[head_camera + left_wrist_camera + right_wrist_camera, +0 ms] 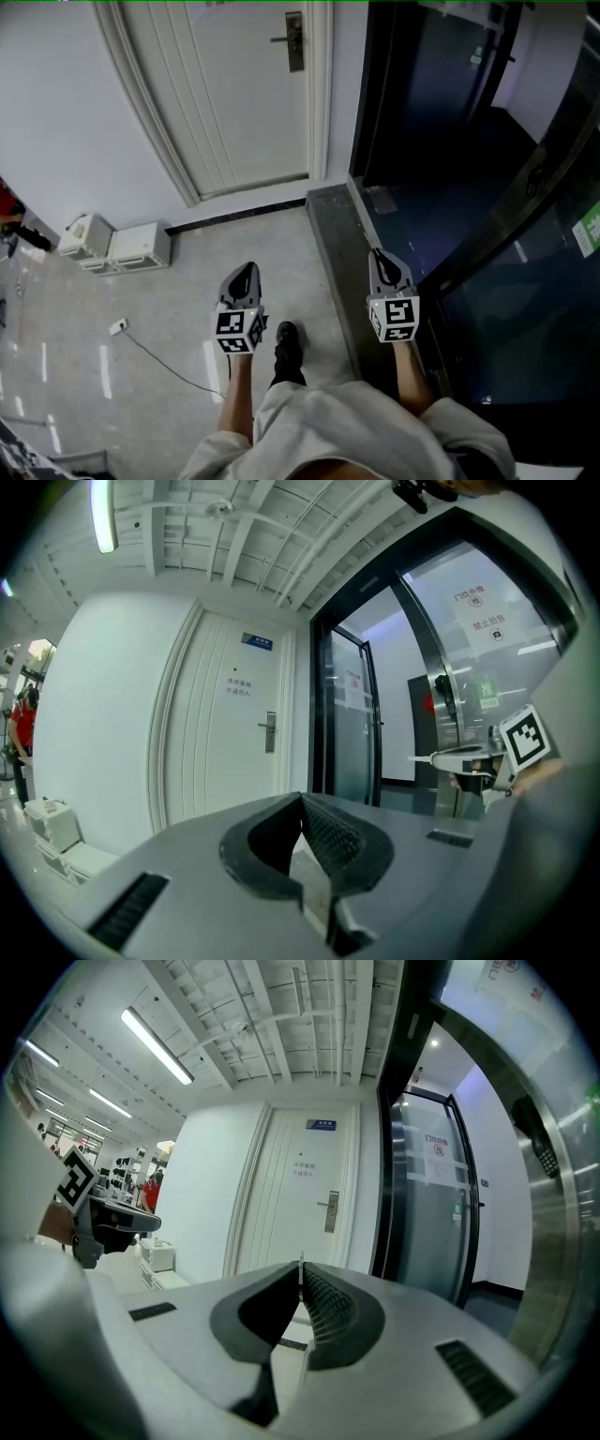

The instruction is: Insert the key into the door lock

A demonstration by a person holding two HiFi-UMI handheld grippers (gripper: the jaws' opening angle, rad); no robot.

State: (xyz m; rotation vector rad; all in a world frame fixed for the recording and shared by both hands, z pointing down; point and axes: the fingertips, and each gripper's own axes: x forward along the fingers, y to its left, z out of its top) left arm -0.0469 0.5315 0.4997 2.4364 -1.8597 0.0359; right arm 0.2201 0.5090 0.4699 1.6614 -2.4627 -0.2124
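Note:
A white door fills the wall ahead, with its metal lock plate and handle high on its right side; the lock also shows in the left gripper view, and the lock in the right gripper view. Both grippers point level at the door from some distance. My right gripper is shut on a thin key whose blade sticks out past the tips; the key shows side-on in the left gripper view. My left gripper has its jaws together with nothing between them.
Two white boxes sit on the floor by the wall at the left, with a cable and plug lying nearby. A dark-framed glass door and dark threshold stand right of the white door. My shoe is below.

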